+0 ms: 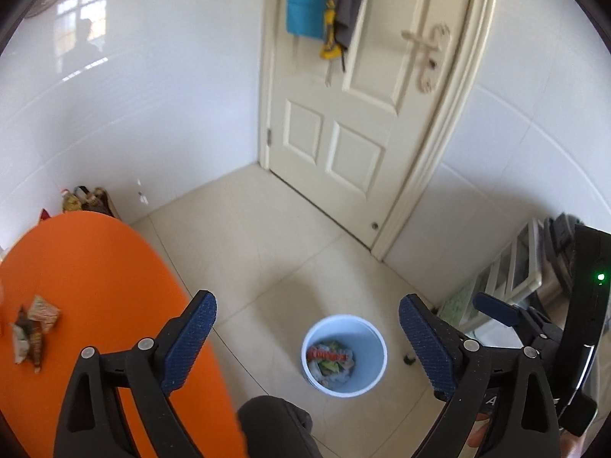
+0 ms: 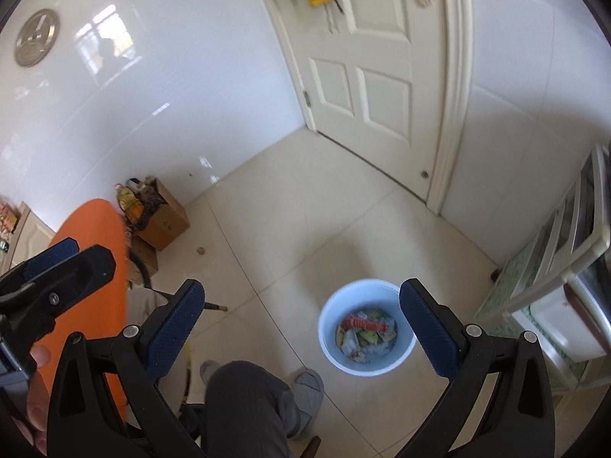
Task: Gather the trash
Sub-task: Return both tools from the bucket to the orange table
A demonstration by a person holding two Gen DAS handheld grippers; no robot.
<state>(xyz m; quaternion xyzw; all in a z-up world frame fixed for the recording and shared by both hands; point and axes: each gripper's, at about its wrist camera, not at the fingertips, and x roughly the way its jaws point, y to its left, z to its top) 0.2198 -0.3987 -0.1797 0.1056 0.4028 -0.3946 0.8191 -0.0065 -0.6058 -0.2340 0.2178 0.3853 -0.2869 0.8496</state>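
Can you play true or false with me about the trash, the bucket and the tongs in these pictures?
1. Both tongs are holding trash. False: the left tongs and the right tongs are open and hold nothing.
2. The white bucket already has wrappers in it. True.
3. The bucket sits on the orange table. False: it stands on the floor beside the table.
4. Crumpled wrappers lie on the orange table. True.
5. The door is wide open. False: it is shut.
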